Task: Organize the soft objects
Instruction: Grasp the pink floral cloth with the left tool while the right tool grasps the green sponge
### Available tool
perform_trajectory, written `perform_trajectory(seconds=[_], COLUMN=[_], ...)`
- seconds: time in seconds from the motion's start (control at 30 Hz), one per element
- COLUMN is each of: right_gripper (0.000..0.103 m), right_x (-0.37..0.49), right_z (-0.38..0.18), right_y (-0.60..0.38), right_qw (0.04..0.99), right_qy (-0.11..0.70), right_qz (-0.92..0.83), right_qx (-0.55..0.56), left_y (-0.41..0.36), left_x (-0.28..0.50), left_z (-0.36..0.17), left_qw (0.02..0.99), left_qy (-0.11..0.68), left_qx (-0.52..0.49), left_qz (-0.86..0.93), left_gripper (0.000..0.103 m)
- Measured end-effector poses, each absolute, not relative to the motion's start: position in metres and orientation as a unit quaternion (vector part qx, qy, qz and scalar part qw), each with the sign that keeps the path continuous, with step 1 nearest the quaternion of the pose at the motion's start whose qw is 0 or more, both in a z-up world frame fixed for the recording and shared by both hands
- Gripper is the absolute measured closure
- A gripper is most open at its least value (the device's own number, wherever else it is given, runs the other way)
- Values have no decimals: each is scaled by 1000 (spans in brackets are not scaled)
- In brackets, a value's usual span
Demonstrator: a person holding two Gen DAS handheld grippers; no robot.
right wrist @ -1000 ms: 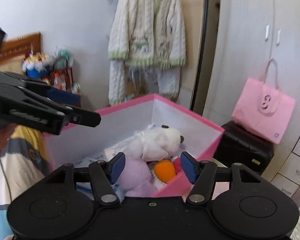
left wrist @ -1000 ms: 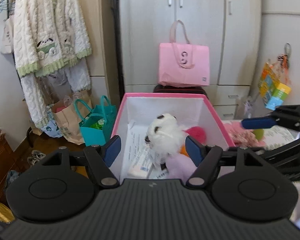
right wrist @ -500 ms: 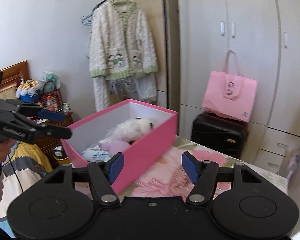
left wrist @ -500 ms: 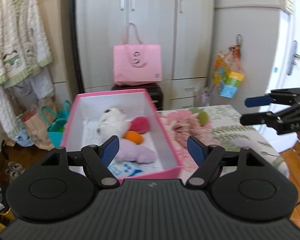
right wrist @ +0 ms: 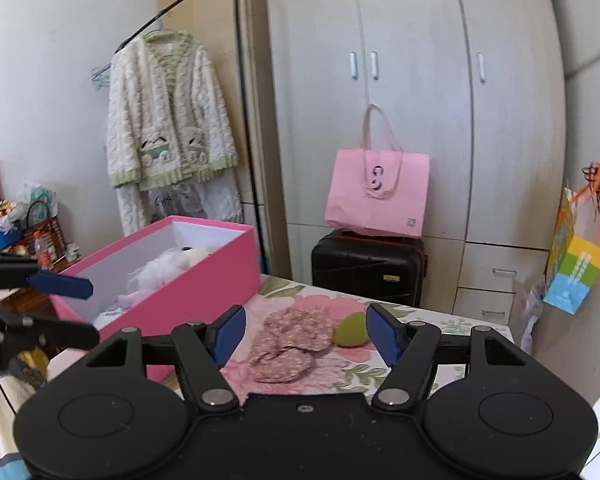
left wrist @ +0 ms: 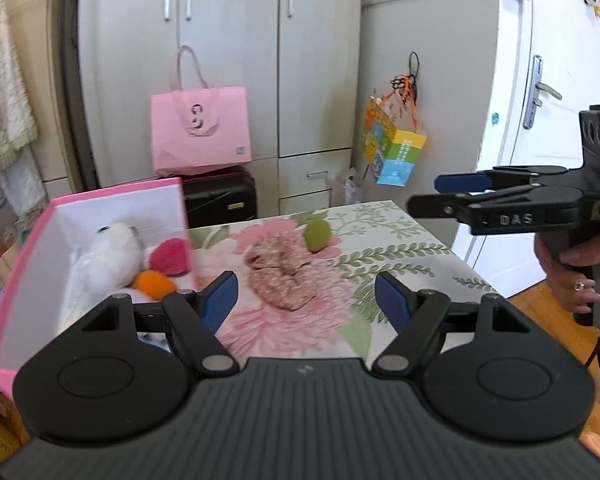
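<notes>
A pink box (left wrist: 16,264) (right wrist: 204,276) stands on the left of a floral-cloth table (left wrist: 400,256). It holds a white plush toy (left wrist: 108,256), a red soft ball (left wrist: 170,258) and an orange one (left wrist: 154,284). A pink floral cloth bundle (left wrist: 284,276) (right wrist: 296,336) and a green soft ball (left wrist: 317,234) (right wrist: 352,334) lie on the table right of the box. My left gripper (left wrist: 306,304) is open and empty, above the table facing the bundle. My right gripper (right wrist: 306,334) is open and empty, also facing the bundle and ball; it shows at the right in the left wrist view (left wrist: 460,188).
A pink tote bag (right wrist: 376,196) sits on a black suitcase (right wrist: 368,268) behind the table, before grey wardrobes. A knit cardigan (right wrist: 168,112) hangs on a rack at left. A colourful paper bag (left wrist: 394,152) hangs at right. A white door (left wrist: 560,100) is at far right.
Both grippers have pulled back from over the pink box and swung right. They now face the cloth bundle and green ball on the table. Both stay open and empty.
</notes>
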State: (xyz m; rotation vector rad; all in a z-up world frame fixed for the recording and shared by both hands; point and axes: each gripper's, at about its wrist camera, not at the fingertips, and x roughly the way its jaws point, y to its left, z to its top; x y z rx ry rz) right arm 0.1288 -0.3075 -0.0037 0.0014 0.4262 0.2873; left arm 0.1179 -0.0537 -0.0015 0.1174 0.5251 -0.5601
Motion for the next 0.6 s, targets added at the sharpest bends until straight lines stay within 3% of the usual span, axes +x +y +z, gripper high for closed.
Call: perform_trajectory(seconds=[0.3,0.47,0.6], right_gripper=[31,31,31], right_x=[160,196,231], right_z=[-22,-36,-53], right_y=[-337,-343,-345], right_qw=[982,971,957], right_qy=[171,194,233], right_qz=[85,141,173], right_qx=[4,14,21], left_y=[-97,-124,-134], left_x=[164,192,224], left_z=[-31,-50,-67], left_qw=[921,930,920], left_qy=[275,272,313], left_qx=[45,48,23], left_qz=[-273,-244,-235], left_gripper=[23,23,23])
